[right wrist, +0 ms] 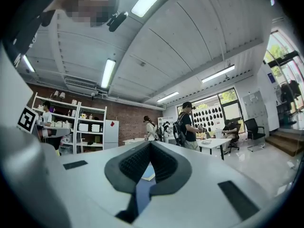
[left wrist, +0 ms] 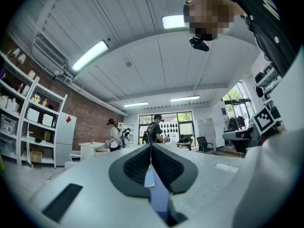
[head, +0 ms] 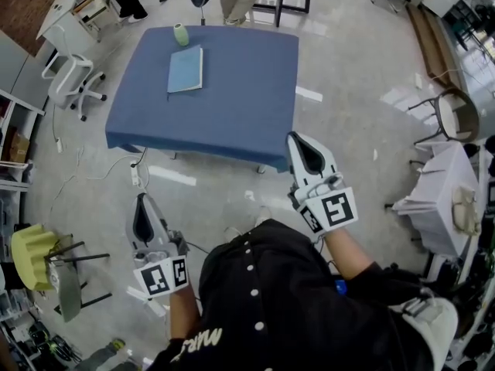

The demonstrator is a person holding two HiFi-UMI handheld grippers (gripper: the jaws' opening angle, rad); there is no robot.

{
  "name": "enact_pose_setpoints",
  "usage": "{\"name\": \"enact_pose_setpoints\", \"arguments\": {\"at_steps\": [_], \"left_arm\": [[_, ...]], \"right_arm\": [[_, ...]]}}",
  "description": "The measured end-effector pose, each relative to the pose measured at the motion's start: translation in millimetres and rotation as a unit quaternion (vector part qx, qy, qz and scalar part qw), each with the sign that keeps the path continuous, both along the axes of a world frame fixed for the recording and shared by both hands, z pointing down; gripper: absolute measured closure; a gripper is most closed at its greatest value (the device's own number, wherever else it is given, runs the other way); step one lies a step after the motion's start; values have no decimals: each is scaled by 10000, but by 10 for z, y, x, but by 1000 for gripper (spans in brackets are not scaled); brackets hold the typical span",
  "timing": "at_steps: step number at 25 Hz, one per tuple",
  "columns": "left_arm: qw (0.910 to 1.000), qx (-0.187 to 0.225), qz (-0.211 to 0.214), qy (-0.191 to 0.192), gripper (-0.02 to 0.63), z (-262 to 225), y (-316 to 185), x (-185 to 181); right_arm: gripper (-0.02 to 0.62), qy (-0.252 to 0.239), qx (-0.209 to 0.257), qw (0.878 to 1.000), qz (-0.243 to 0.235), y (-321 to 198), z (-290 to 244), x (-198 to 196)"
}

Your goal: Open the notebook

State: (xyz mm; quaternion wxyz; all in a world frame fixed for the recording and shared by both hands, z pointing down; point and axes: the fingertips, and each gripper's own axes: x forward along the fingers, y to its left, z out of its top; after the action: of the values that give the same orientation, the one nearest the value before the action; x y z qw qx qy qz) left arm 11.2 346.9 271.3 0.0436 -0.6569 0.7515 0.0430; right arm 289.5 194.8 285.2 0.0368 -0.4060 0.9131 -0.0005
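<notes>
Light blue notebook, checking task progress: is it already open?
No, the light blue notebook lies closed and flat on the blue-covered table.

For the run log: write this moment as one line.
notebook: closed, on table | left gripper: shut, empty | right gripper: shut, empty

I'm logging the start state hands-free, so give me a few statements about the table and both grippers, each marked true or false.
1. The notebook lies closed on the blue table. True.
2. The left hand-held gripper is clamped on the notebook. False: its jaws are shut on nothing, and it is held well short of the table.
3. A small green container stands near the notebook, by the table's far edge. True.
4. The right hand-held gripper has its jaws wide apart. False: its jaws are together with nothing between them.
</notes>
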Motion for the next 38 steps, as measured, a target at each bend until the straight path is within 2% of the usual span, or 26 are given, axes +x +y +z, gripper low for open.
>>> {"name": "enact_pose_setpoints", "arguments": {"at_steps": [1,3,4,10,16,21,29,38], "left_arm": [[10000,-4,27,-86,591,-9,-34,32],[9998,6,64,-169,312,-23,-122,70],[9998,4,66,-183,293,-23,-168,76],[9995,-140,-94,-275,293,57,-388,95],[9993,-196,-128,-291,293,112,-651,-223],[9994,-172,8,-302,293,178,-1055,-743],[9988,-152,327,-334,293,111,-1782,-1762],[9944,-280,954,-366,293,128,-2483,-2704]], "right_arm": [[595,4,-21,10000,9,-25,7,16],[594,-34,-15,10000,3,-95,14,39],[594,-67,3,10000,-18,-139,17,44],[594,-66,-57,9997,-206,-383,124,20],[594,37,-147,9996,-230,-666,244,-297],[594,126,-89,9998,-114,-1010,262,-809],[594,181,-18,9998,117,-1634,123,-1869],[594,156,-43,9976,678,-2141,56,-2713]]}}
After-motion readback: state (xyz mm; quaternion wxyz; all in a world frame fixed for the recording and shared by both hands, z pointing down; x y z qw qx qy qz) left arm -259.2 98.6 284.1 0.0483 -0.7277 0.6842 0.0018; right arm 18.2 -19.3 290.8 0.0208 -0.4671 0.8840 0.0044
